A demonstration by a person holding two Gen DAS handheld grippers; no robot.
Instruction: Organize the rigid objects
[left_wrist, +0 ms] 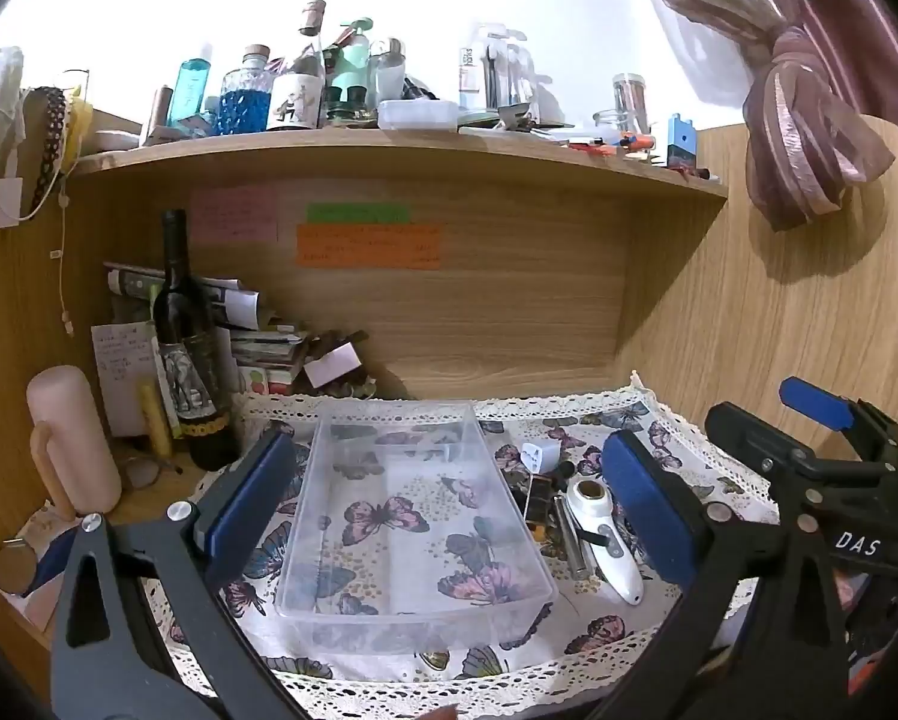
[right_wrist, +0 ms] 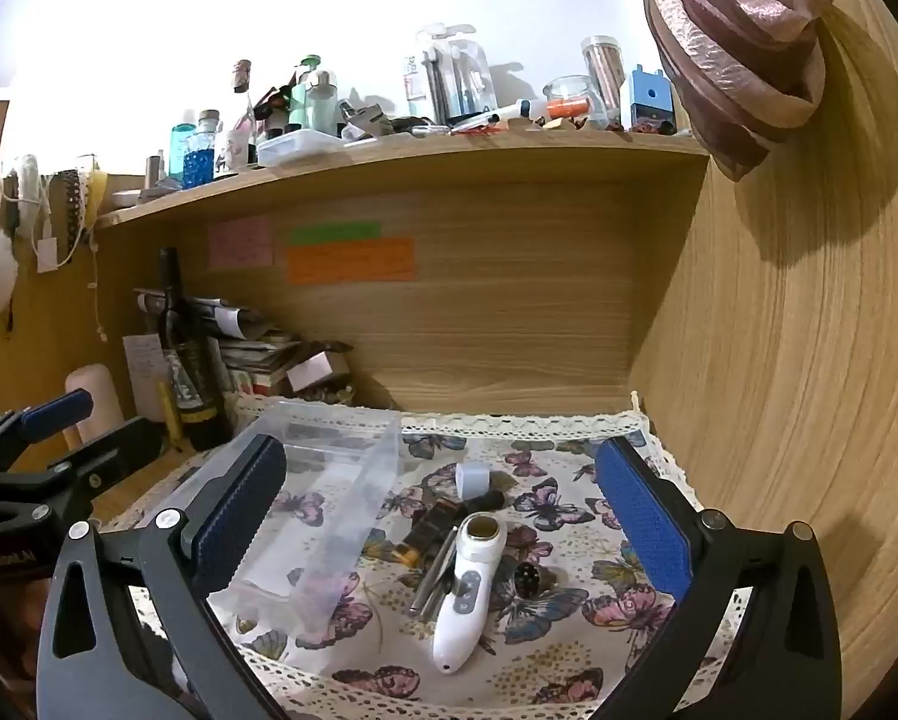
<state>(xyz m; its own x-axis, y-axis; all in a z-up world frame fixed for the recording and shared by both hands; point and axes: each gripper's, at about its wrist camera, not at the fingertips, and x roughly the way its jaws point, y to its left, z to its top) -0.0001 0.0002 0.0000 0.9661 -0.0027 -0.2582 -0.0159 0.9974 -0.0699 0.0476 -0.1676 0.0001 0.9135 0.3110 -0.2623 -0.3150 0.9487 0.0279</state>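
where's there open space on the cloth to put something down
Inside the clear bin is bare. On the butterfly cloth, the strip between the white handheld device and the right lace edge is mostly free, as is the back strip behind the small white cap. Crowded: the cluster between bin and device, and the bottle corner at left.

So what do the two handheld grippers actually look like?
Both are matte black frames with triangular cut-outs and silver pivot bolts. Each finger carries a long blue textured pad, on the left gripper and the right gripper alike. Seen from the left wrist, the right one shows white "DAS" lettering. No cables or sleeves are visible.
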